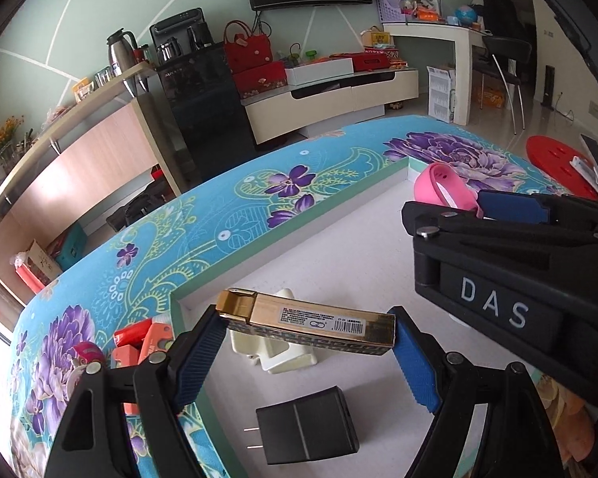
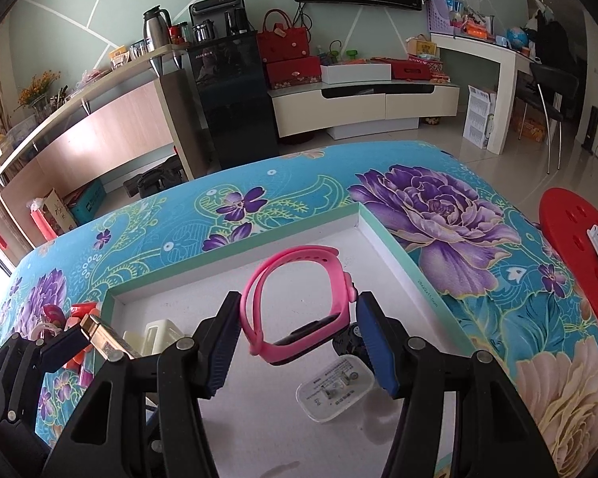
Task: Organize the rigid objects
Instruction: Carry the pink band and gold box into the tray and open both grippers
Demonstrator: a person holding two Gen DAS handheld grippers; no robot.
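Left gripper [image 1: 307, 342]: clamping the gold box [image 1: 307, 320] over the tray [image 1: 339, 183].
Right gripper [image 2: 295, 338]: clamping the pink watch [image 2: 299, 298] over the tray.
Next: lowering, releasing both inside the tray.

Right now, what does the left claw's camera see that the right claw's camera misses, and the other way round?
Only the left camera shows the black plug adapter lying in the tray, below the left claw that grips the gold box by its ends. Only the right camera shows the white charger under the right claw, which holds the pink watch. Both show the white tray, the floral cloth, the cream plastic piece and the red stool.
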